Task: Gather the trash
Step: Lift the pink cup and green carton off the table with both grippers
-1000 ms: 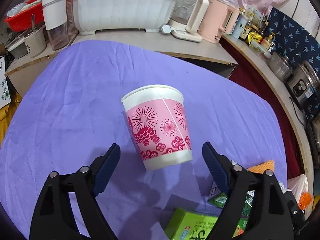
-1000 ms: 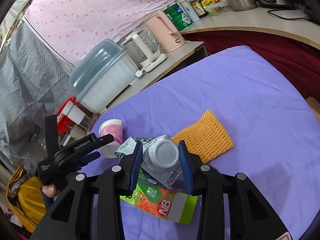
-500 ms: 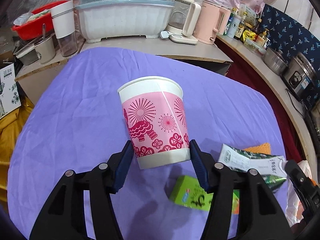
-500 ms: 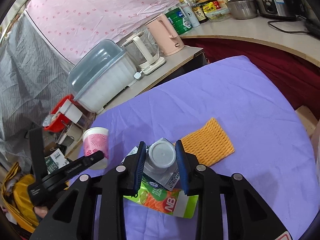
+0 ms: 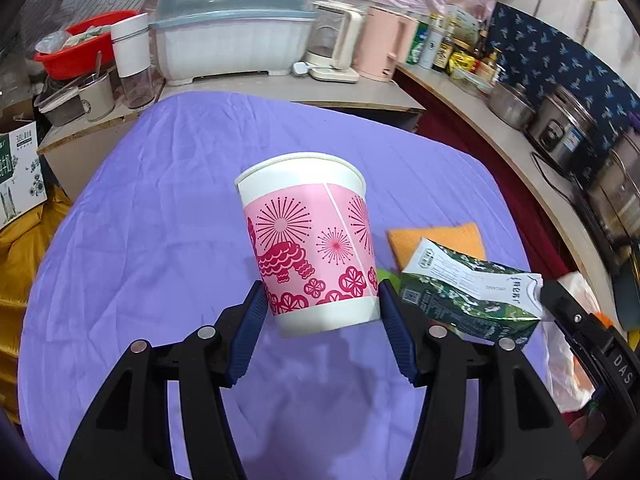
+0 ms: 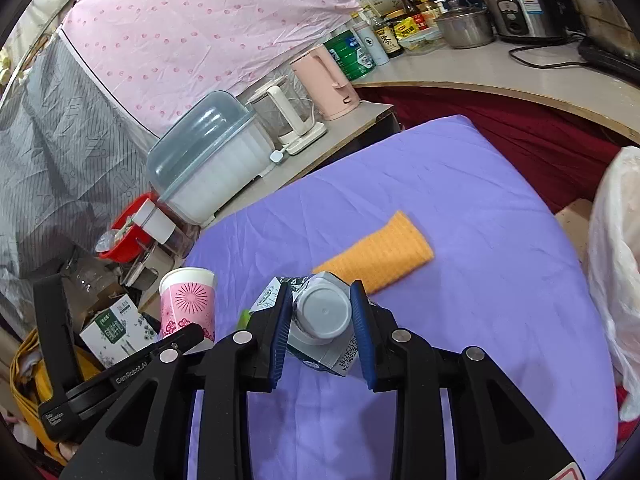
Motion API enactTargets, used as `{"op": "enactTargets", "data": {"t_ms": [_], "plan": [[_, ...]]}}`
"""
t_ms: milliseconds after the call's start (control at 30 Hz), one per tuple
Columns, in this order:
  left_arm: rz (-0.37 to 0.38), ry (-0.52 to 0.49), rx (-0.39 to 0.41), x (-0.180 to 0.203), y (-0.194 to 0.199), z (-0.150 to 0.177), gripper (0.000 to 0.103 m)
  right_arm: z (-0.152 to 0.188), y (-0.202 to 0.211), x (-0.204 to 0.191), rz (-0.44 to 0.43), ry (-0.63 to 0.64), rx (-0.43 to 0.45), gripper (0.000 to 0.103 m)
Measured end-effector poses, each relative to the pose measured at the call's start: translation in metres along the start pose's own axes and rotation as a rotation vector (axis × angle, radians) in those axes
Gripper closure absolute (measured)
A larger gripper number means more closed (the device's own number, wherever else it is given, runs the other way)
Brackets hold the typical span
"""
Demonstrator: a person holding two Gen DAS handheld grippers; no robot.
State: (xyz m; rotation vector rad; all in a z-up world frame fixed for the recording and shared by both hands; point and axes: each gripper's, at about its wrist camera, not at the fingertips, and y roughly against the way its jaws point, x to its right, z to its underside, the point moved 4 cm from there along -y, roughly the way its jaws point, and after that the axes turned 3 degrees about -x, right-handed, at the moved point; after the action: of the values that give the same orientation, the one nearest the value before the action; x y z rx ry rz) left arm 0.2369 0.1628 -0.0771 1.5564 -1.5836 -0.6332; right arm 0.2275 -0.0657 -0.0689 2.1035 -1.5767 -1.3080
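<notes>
Left gripper [image 5: 322, 312] jaws have just closed on the pink cup [image 5: 308, 236]. Right gripper [image 6: 322, 316] pinches the carton [image 6: 320, 320] — both now lifted off the purple surface [image 5: 160, 208], ready for disposal.

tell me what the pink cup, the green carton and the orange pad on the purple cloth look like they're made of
Pink firework-print cup: looks like coated paper, with a rolled white rim, a visible side seam and a slight sheen.
Green-and-white drink carton: likely laminated paperboard, with creased folds and printed panels; its grey screw cap looks like matte plastic.
Orange ribbed pad: soft, probably foam netting or a knitted cloth; the texture leaves it open.
</notes>
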Motion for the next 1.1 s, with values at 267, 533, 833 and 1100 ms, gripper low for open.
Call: {"op": "enactTargets", "data": {"t_ms": [267,533,833,1100], "plan": [[0.029,-0.075,-0.017,0.028,0.024,0.050,0.049,0.054,0.046,0.030,0.044,-0.036,-0.025,0.075],[0.047,-0.156,-0.068,0.054,0.032,0.104,0.049,0.104,0.067,0.049,0.064,-0.060,-0.089,0.075],[0.050,-0.175,-0.119,0.062,0.025,0.132,0.049,0.133,0.062,0.065,0.108,-0.083,-0.141,0.044],[0.055,-0.174,-0.129,0.066,0.020,0.135,0.049,0.129,0.032,0.083,0.059,-0.141,-0.182,0.036]]}}
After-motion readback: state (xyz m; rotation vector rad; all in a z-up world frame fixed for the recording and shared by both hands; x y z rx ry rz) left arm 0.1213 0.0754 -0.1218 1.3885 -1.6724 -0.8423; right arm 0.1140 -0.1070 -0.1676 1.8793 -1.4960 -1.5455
